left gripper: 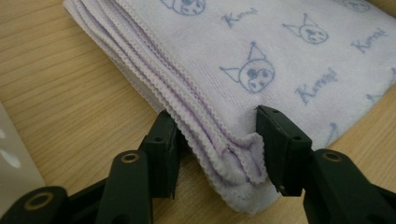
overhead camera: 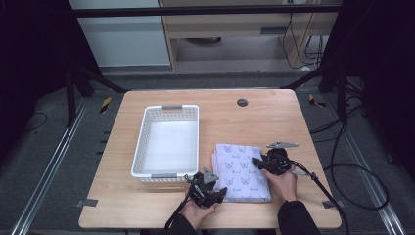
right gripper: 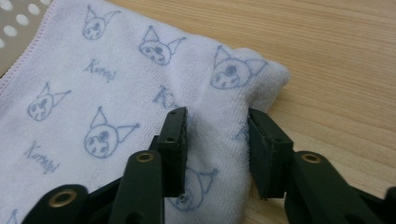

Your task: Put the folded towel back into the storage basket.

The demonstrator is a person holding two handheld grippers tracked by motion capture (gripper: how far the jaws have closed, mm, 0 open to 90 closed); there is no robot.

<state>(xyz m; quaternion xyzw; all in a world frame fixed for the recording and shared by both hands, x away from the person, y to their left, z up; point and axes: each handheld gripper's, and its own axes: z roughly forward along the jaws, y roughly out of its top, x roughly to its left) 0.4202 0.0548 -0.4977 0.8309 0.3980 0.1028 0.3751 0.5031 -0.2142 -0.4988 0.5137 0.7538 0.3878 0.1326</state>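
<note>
**Both grippers pinch a folded towel on a wooden table**

Pale wooden table (overhead camera: 274,122) carries everything, framed by dark floor, metal rails and trailing cables. Nearest the person's edge, the left gripper (overhead camera: 221,195) sits at the near-left corner of a folded towel (overhead camera: 241,171), white-lilac with blue cat faces and script. In the left gripper view its two black jaws stand either side of the stacked, stitched layers of that corner, the pads pressing the folds so they bunch up between them. A little farther on, the right gripper (overhead camera: 255,162) reaches onto the towel from the right edge, held in the person's right hand (overhead camera: 284,183). In the right gripper view its jaws squeeze a raised ridge of cloth near a rounded corner, the fabric puckered between the pads. Just beside the towel on its left stands a white perforated basket (overhead camera: 142,142). Farther back, a small dark round disc (overhead camera: 242,102) is set in the tabletop near its far edge.
</note>
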